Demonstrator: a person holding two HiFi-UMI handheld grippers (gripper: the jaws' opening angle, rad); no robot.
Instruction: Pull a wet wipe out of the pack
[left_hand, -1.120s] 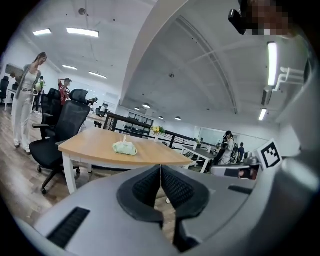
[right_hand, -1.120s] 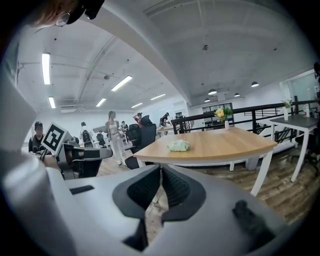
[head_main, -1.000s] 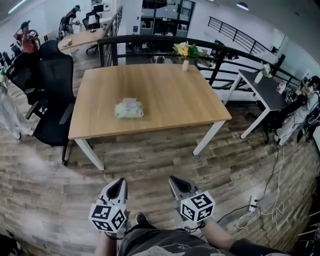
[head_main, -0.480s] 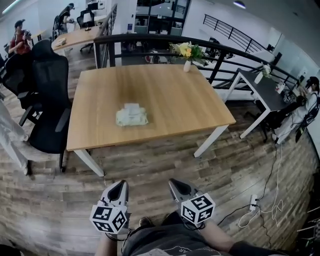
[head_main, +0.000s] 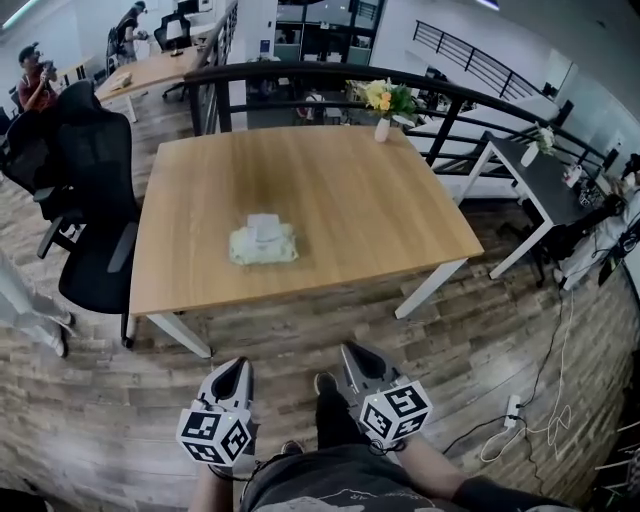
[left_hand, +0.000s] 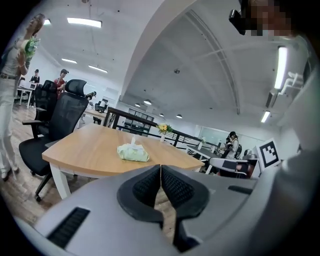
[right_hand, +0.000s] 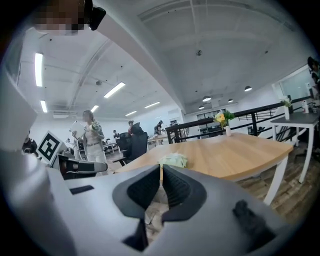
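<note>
I'm on the approach. The pack lies mid-surface, well ahead of both tools. The left tool and right tool are pinched closed and empty. Next I'd reach over the surface, open one above the pack's top, and steady the pack with the other.
</note>
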